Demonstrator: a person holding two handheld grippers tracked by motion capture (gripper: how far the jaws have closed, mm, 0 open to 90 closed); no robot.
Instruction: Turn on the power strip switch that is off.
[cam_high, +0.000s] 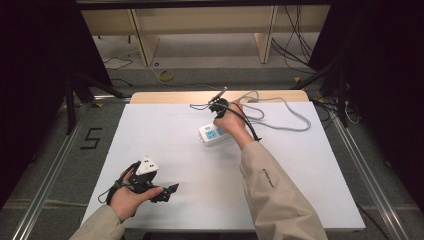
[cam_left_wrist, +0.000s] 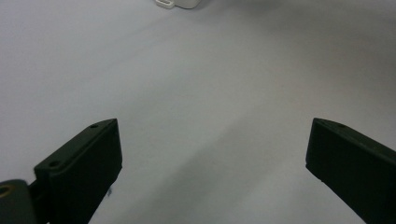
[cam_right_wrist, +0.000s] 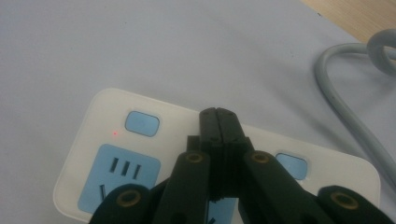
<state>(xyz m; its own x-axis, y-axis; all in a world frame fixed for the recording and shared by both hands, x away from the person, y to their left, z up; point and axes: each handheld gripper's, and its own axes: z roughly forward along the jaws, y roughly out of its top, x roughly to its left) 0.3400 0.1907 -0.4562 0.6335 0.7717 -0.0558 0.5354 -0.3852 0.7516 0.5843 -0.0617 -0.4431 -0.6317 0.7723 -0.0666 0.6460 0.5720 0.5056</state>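
Right gripper view: jaws of right gripper (cam_right_wrist: 218, 116) pressed together, empty, tips poised over power strip (cam_right_wrist: 154, 154) between two blue switch buttons (cam_right_wrist: 142, 123), likely for pressing one. High view: strip mid-table, left gripper (cam_high: 167, 191) well apart, jaws wide open, idle.

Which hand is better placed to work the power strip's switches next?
Right, probably. The right gripper, jaws shut, hovers over the power strip between its blue buttons; the left gripper waits open, far off on the table.
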